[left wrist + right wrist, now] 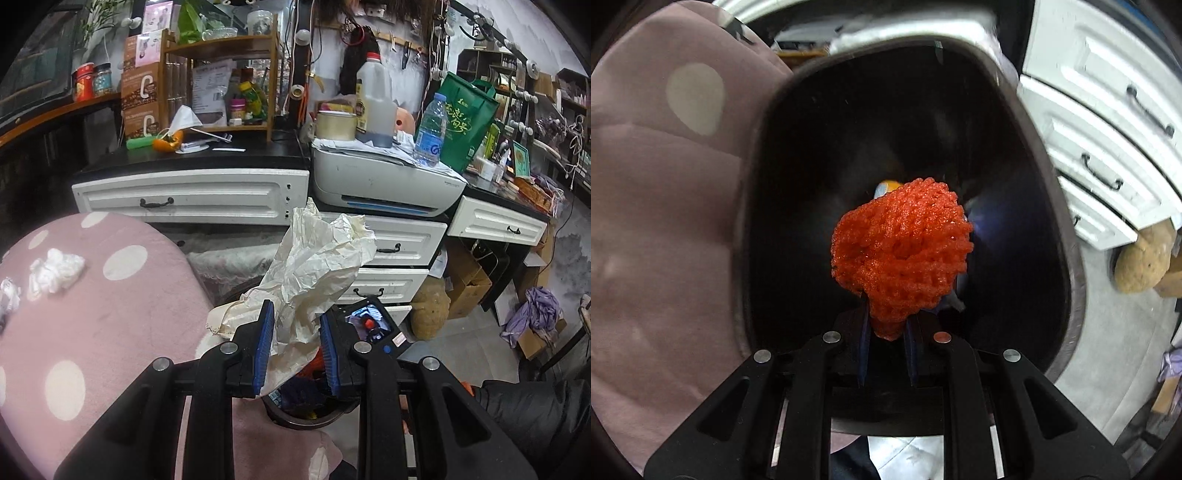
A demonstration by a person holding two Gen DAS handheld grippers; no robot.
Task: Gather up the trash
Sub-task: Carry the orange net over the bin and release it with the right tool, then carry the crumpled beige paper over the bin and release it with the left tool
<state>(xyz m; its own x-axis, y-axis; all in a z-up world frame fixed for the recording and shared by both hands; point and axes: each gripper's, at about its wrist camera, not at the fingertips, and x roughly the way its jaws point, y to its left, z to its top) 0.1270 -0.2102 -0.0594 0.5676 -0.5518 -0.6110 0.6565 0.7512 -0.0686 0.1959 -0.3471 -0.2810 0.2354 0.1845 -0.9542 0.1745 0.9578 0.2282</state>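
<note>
While the left wrist view looks across the room, the left gripper [297, 345] sits low centre, blue pads clamped on crumpled paper [314, 266]. Paper is cream-white, heavily creased, brownish stain at its lower left edge, fanning up toward 12 o'clock. Directly below the pads, at 6 o'clock, is the black trash bin [295, 419], dark and orange scraps inside. Right gripper's body with a small lit screen sits just beside, at 3 o'clock of the paper. White tissue wads [55, 271] lie on the pink polka-dot cushion [110, 332] at 9 o'clock. Printer [384, 184] at 1 o'clock carries a water bottle [430, 127], blue label unreadable, and a brown jug [375, 103]. Green bag [467, 122] at 2 o'clock has white Chinese characters, too small to read. Brown boxes [142, 99] at 11 o'clock show a big white "C".

Right wrist view: right gripper [888, 338] closed on an orange-red foam net [901, 254], bunched mesh, held inside the mouth of the trash bin [1067, 258]. Bin interior dark; a bluish wrapper just behind the net, print illegible. White drawers [1108, 147] at 2 o'clock.
</note>
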